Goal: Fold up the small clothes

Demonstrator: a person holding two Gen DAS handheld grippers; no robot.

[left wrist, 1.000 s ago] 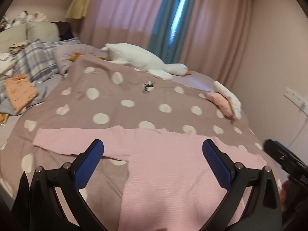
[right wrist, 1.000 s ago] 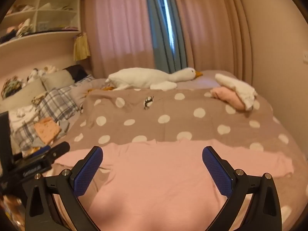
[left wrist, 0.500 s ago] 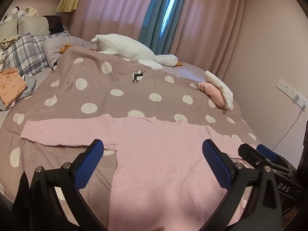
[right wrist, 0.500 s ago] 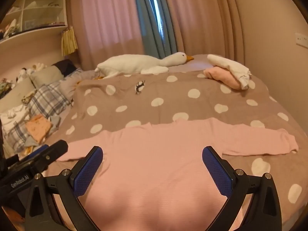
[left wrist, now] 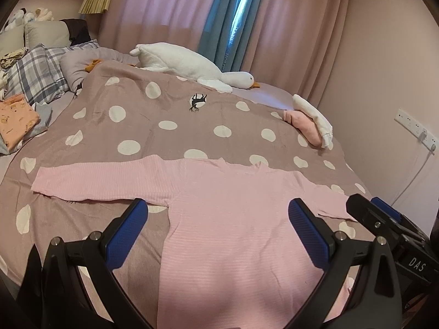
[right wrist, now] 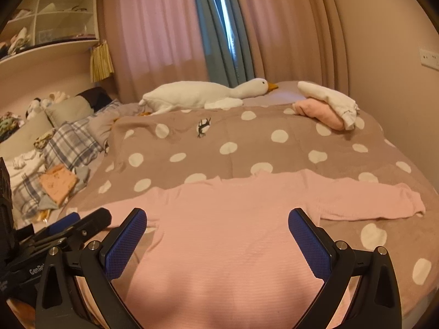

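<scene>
A pink long-sleeved top (left wrist: 233, 219) lies flat on the polka-dot bedspread (left wrist: 170, 126), both sleeves spread out to the sides. It also shows in the right wrist view (right wrist: 227, 233). My left gripper (left wrist: 218, 227) is open and empty, hovering above the top's body near its left side. My right gripper (right wrist: 218, 230) is open and empty above the body, toward the right sleeve (right wrist: 370, 200). The right gripper also shows at the right edge of the left wrist view (left wrist: 384, 219). The left gripper also shows at the left edge of the right wrist view (right wrist: 68, 227).
A white goose plush (left wrist: 192, 65) lies at the far side of the bed. A pile of pink and white clothes (left wrist: 310, 123) sits at the far right. Plaid pillows (left wrist: 35, 76) and an orange folded garment (left wrist: 13, 120) lie at the left. A wall with sockets (left wrist: 414, 128) stands on the right.
Both grippers have pulled back and risen a little, so more of the top and both sleeves are in view. Both stay open. The top has not moved.
</scene>
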